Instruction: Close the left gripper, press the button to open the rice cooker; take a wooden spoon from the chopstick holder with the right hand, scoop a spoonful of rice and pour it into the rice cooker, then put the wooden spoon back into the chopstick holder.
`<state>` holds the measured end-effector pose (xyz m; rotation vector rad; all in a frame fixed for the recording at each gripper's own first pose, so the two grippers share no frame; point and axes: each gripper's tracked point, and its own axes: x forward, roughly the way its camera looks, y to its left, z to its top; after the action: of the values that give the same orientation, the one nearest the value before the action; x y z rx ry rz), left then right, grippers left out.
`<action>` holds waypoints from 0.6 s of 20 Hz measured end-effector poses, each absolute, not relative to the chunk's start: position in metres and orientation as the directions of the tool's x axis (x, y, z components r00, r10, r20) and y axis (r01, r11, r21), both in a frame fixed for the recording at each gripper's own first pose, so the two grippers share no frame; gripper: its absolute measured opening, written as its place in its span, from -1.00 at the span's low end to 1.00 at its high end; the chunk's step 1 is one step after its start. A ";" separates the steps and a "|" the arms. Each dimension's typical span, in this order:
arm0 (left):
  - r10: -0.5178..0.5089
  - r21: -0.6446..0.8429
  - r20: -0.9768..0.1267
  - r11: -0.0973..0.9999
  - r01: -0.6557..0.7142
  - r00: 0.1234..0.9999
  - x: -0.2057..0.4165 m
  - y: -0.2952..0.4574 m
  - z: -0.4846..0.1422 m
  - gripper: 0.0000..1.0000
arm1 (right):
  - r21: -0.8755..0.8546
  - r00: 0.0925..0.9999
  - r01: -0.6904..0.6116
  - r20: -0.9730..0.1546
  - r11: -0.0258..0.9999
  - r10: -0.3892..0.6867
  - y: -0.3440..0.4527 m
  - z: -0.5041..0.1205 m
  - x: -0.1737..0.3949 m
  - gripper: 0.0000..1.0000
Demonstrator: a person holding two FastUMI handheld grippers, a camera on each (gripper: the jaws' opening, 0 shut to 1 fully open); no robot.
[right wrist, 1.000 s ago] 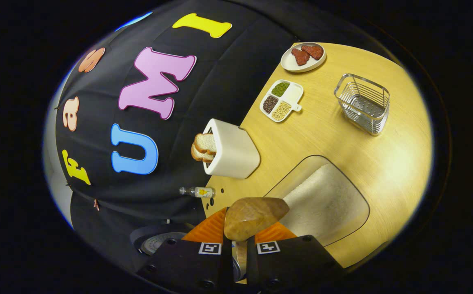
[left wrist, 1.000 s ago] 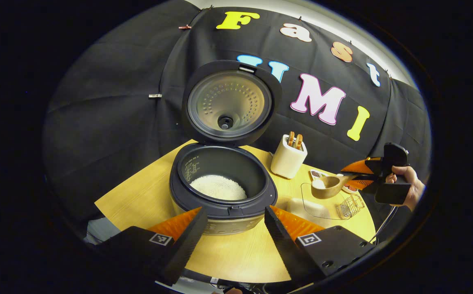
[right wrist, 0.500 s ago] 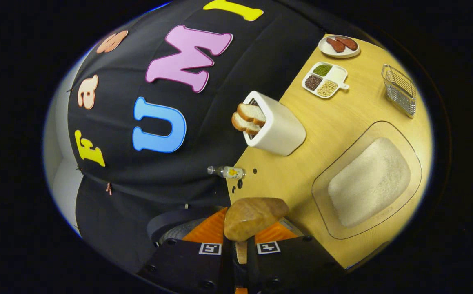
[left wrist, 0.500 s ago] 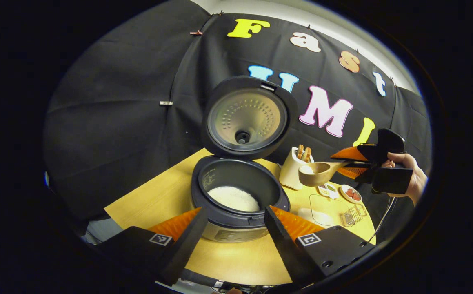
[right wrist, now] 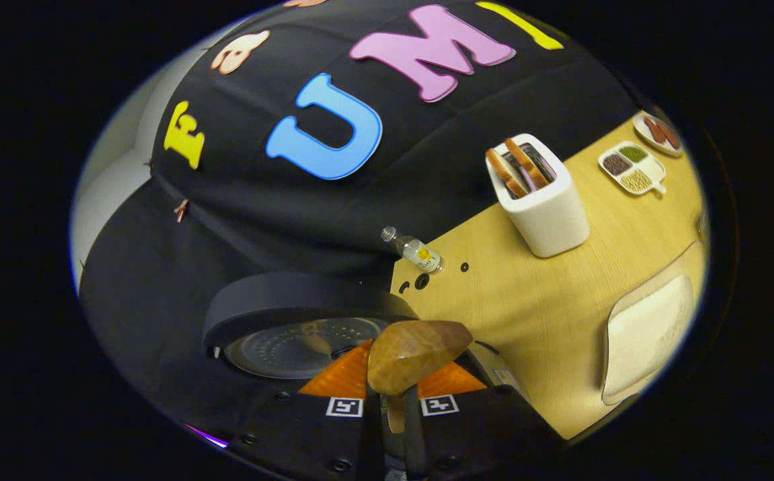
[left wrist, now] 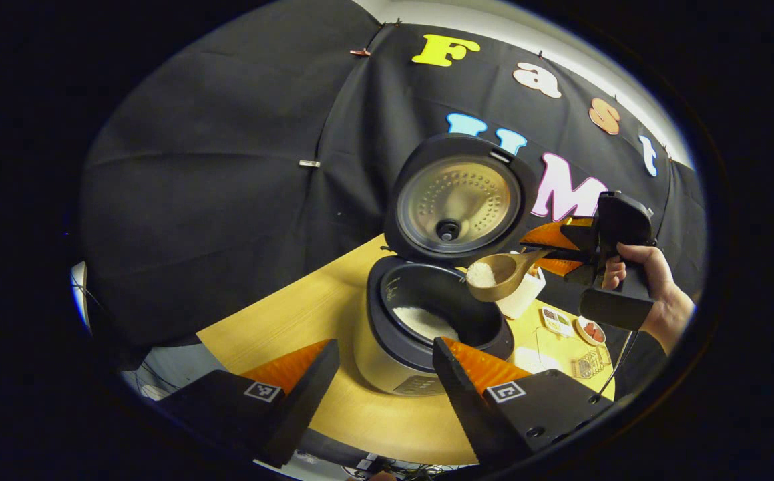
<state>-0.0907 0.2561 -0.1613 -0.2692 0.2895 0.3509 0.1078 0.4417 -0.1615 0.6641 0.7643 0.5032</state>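
While the left gripper (left wrist: 385, 374) is hanging back with its fingers spread wide and holding nothing, the right gripper (left wrist: 555, 246) is pinching the handle of the round-bowled wooden spoon (left wrist: 497, 275) and carrying it over. A second ago the spoon was out by the clear glass tray of rice (right wrist: 647, 334); now its bowl, with a white heap of rice in it, is sitting right over the rim of the open dark-grey rice cooker (left wrist: 427, 327), lid up. So the scoop looks done, and I'd guess tipping it in is next. The white ceramic chopstick holder (right wrist: 547, 200) is waiting on the wooden table (right wrist: 533, 307).
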 end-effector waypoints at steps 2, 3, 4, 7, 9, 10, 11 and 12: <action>0.307 -0.209 -0.324 0.899 -0.384 0.895 -0.094 0.263 -0.165 0.91 | 0.649 0.633 -0.266 -0.441 0.713 0.637 0.454 -0.161 0.107 -0.67; 0.312 -0.210 -0.326 0.897 -0.390 0.892 -0.095 0.265 -0.165 0.91 | 0.615 0.635 -0.313 -0.430 0.723 0.641 0.458 -0.159 0.104 -0.67; 0.316 -0.209 -0.329 0.895 -0.395 0.890 -0.096 0.266 -0.167 0.91 | 0.572 0.643 -0.364 -0.417 0.735 0.642 0.463 -0.156 0.100 -0.67; 0.330 -0.212 -0.337 0.886 -0.412 0.882 -0.104 0.270 -0.173 0.91 | 0.447 0.670 -0.481 -0.367 0.754 0.645 0.475 -0.149 0.097 -0.67; 0.334 -0.224 -0.344 0.879 -0.422 0.878 -0.108 0.271 -0.179 0.91 | 0.375 0.670 -0.551 -0.334 0.745 0.663 0.484 -0.145 0.090 -0.67; 0.334 -0.229 -0.346 0.876 -0.424 0.877 -0.109 0.270 -0.182 0.91 | 0.347 0.662 -0.579 -0.328 0.738 0.674 0.489 -0.144 0.087 -0.67; 0.336 -0.229 -0.351 0.874 -0.428 0.874 -0.111 0.271 -0.184 0.91 | 0.315 0.651 -0.612 -0.320 0.725 0.688 0.493 -0.145 0.083 -0.68; 0.350 -0.221 -0.353 0.870 -0.441 0.868 -0.113 0.275 -0.185 0.91 | 0.281 0.643 -0.640 -0.313 0.715 0.699 0.496 -0.145 0.080 -0.67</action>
<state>-0.1128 0.2752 -0.1851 -0.3022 0.3094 0.4208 0.0798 0.4961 -0.1455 0.1498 0.4195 0.7655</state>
